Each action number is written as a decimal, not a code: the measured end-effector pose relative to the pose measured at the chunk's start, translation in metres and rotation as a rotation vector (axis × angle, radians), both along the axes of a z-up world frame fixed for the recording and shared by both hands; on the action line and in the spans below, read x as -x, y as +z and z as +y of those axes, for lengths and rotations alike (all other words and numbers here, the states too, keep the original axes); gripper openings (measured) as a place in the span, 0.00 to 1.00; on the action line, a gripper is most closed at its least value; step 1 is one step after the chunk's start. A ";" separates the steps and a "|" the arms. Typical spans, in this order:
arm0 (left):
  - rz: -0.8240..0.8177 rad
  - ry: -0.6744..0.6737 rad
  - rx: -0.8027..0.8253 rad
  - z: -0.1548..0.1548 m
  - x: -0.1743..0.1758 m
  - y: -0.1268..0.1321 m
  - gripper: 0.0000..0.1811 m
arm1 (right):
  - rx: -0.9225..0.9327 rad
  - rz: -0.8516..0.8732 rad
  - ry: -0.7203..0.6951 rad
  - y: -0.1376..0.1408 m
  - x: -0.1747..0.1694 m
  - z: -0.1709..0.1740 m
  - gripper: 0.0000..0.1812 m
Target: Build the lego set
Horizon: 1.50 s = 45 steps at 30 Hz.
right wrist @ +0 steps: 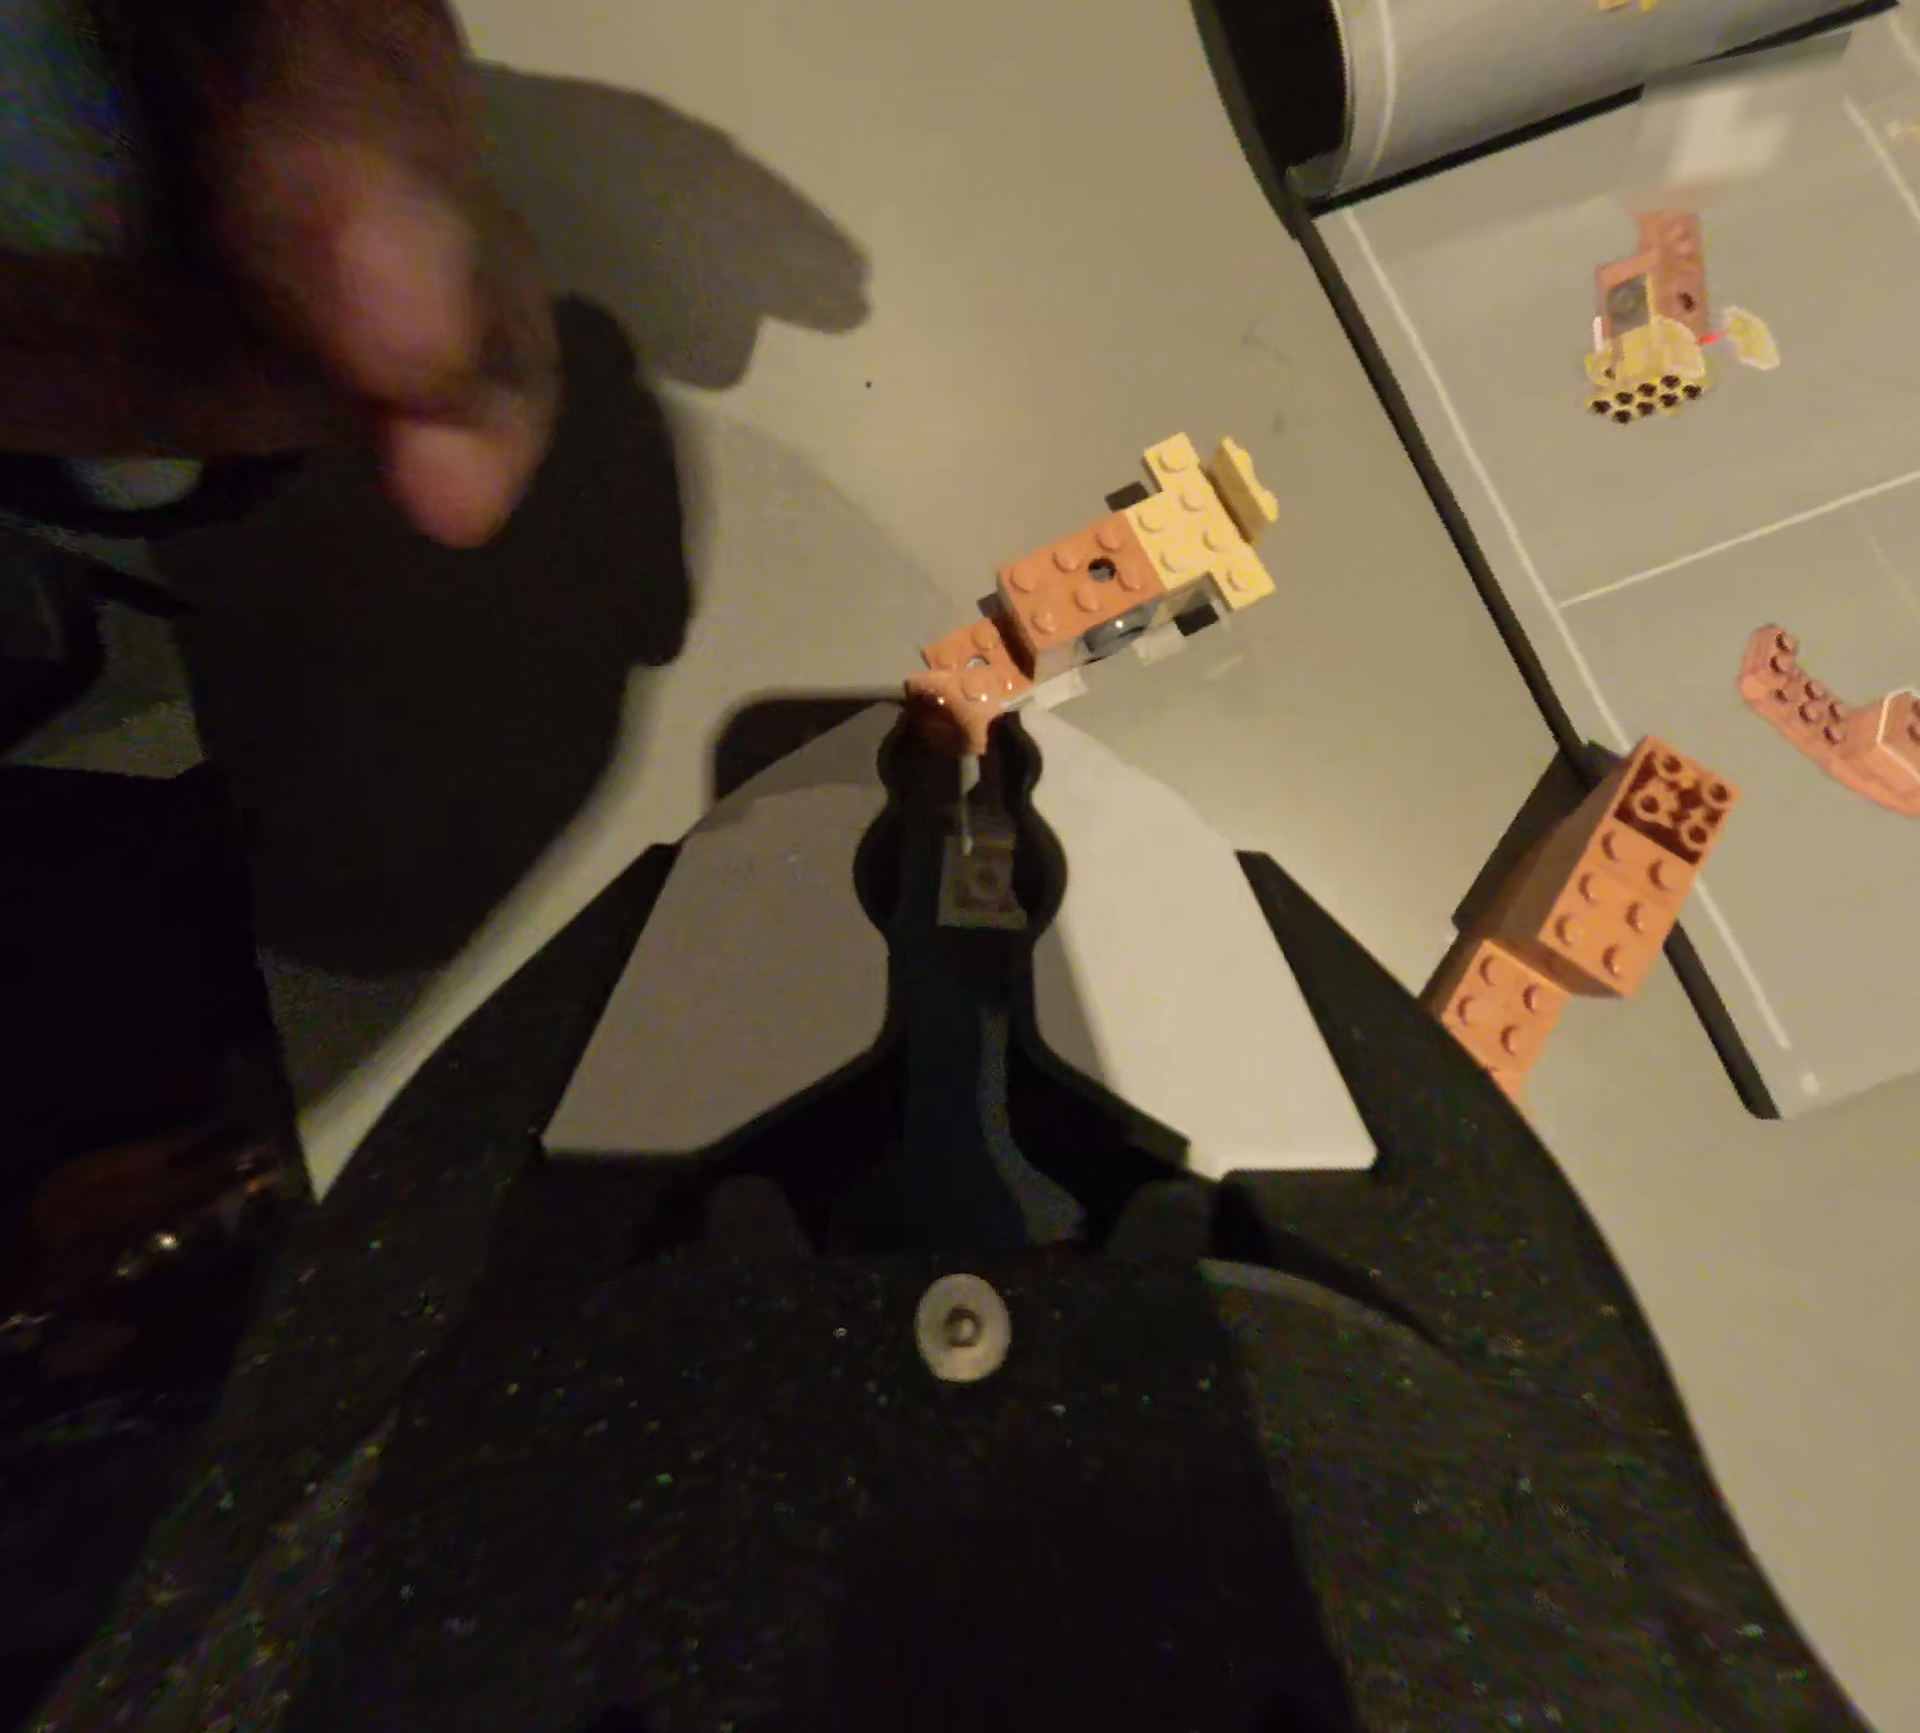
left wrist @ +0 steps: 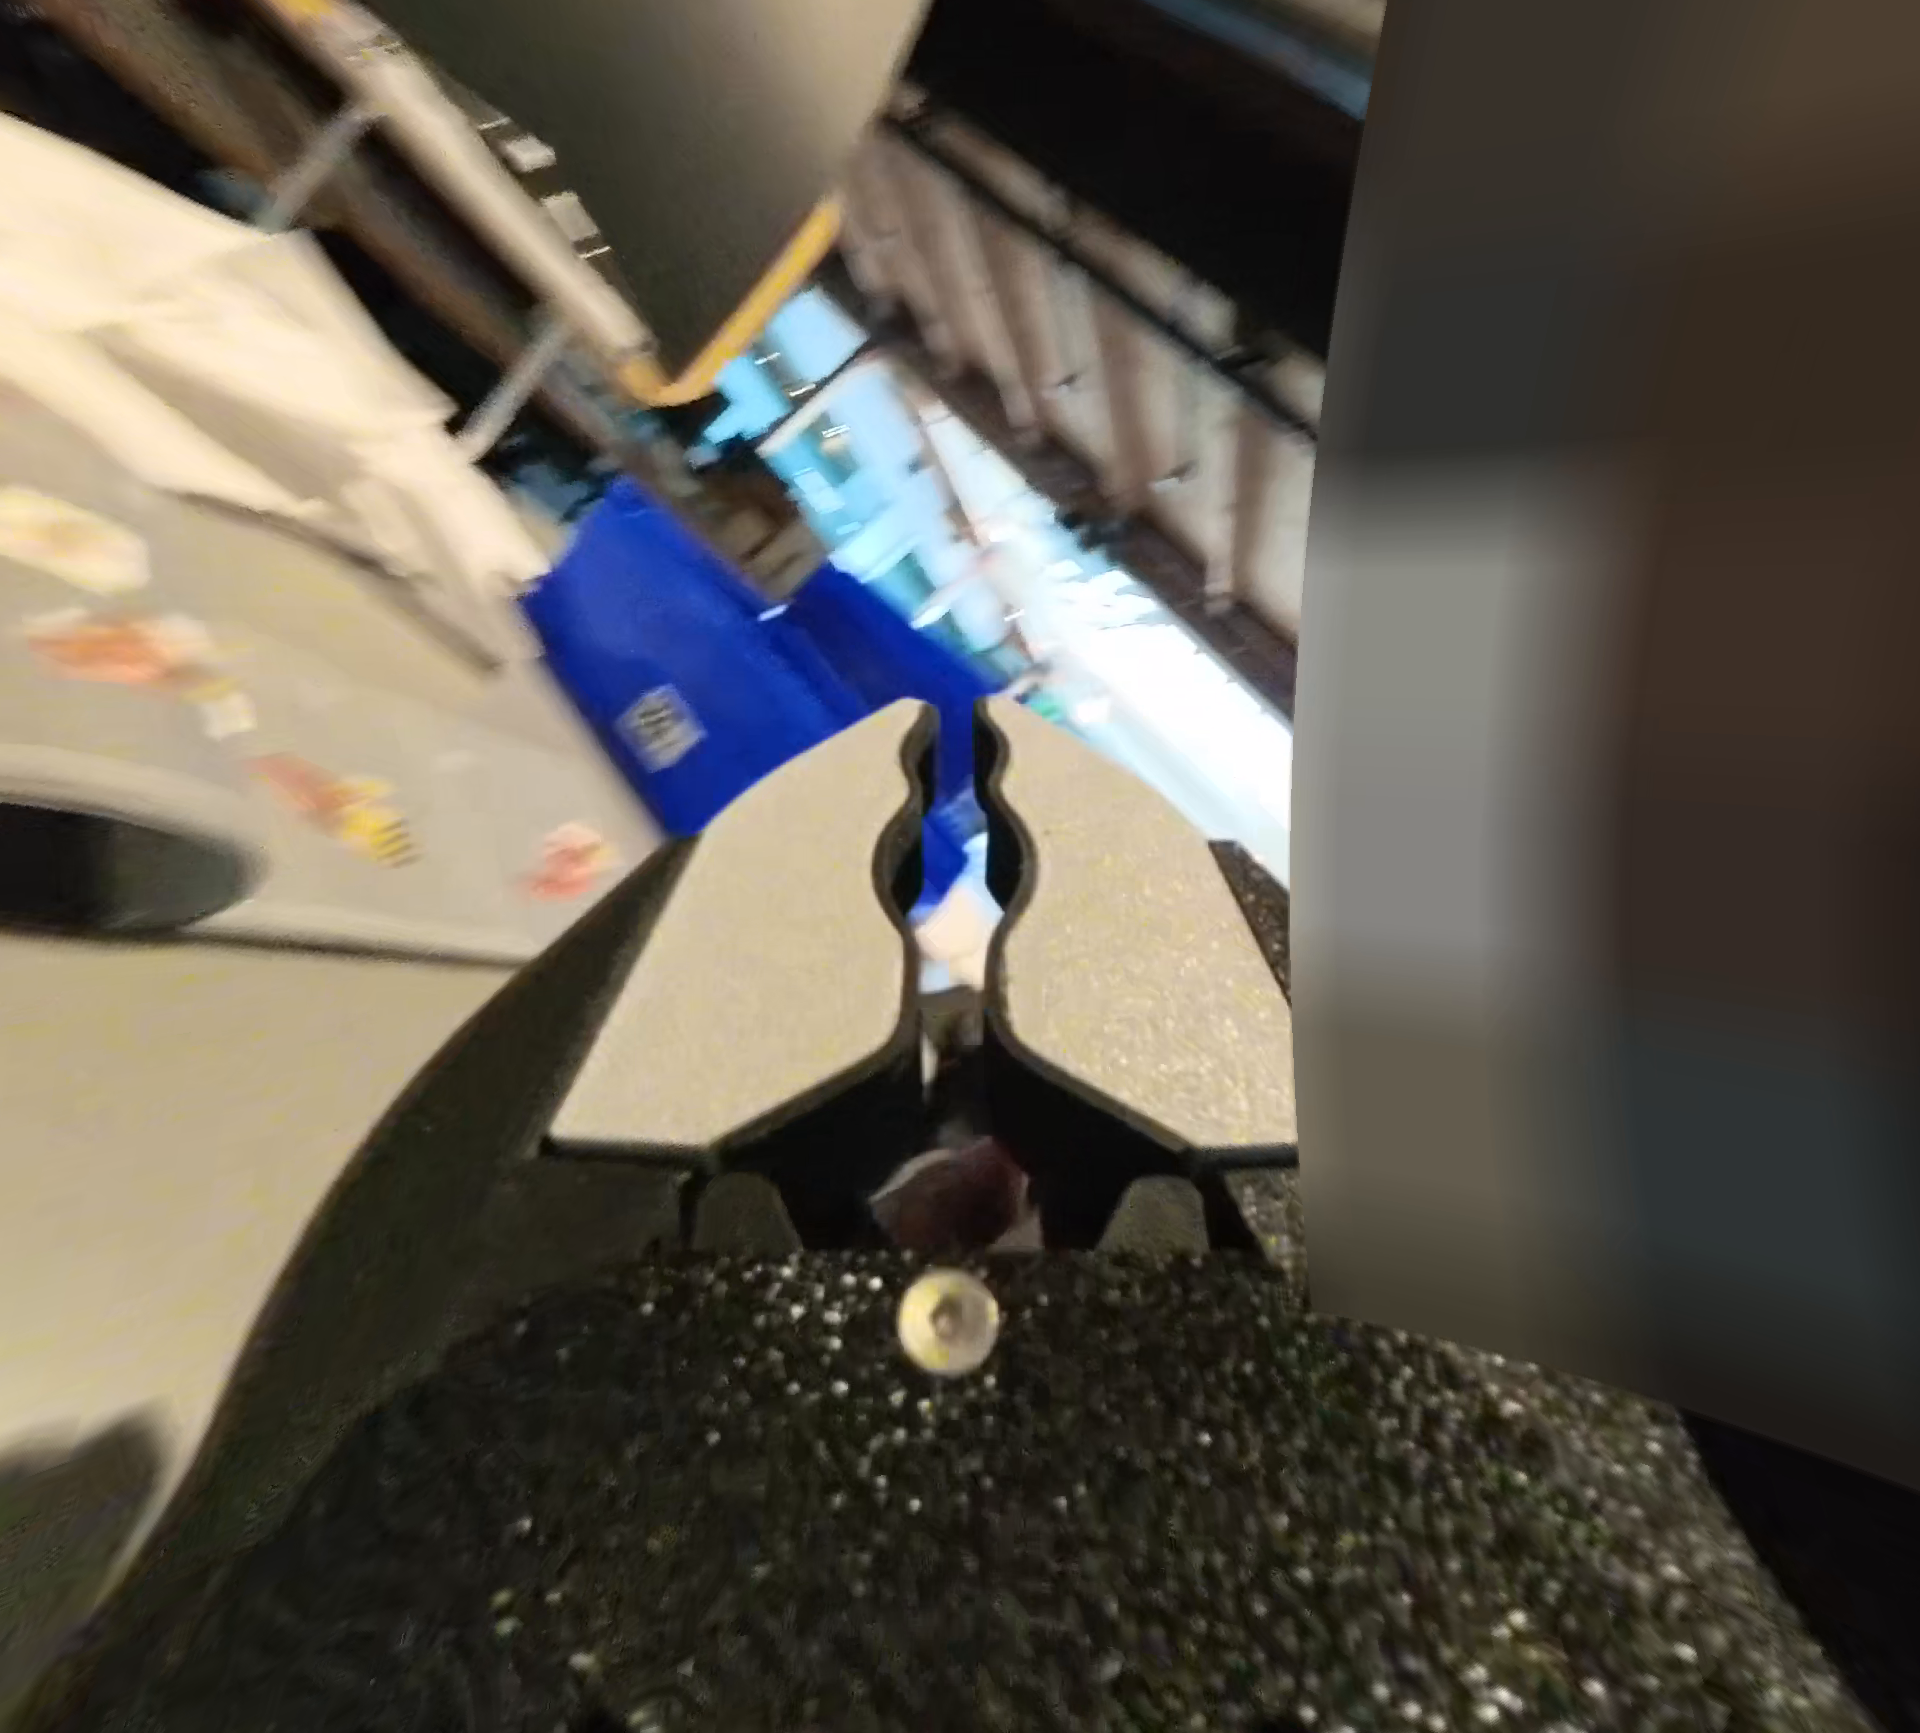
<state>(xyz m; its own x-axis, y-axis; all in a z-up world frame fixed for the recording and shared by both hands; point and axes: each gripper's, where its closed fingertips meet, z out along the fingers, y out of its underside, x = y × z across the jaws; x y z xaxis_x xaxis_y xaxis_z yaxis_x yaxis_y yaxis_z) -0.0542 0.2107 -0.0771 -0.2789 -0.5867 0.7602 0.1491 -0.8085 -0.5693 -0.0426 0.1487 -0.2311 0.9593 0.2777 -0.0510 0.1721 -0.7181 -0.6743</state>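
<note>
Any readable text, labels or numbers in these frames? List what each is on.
None readable.
White label on blue bag: blurred.
Stickers on grey surface: blurred.
Instruction booklet: pictures only.
Lego build in right claw: no print visible.

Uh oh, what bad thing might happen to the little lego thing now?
1. The right gripper pinches the brown-and-tan lego model only by one end, so most of it sticks out unsupported. It might twist, droop or snap apart.
2. A hand is close to the model and looks blurred; it might bump it loose.
3. The brown brick stack sits half on the instruction booklet, close to the right gripper, and could get knocked.
</note>
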 end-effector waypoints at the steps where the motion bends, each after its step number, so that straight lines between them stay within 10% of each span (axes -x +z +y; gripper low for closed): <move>1: 0.092 0.027 -0.031 0.005 -0.005 -0.017 0.03 | 0.008 -0.018 0.009 -0.002 0.001 0.001 0.09; 16: 0.387 -0.080 -0.118 -0.006 -0.038 -0.084 0.05 | 0.011 -0.164 -0.035 -0.003 -0.004 0.014 0.08; 45: 0.394 -0.105 -0.126 0.001 -0.049 -0.086 0.05 | 0.021 -0.178 -0.080 -0.007 -0.003 0.014 0.09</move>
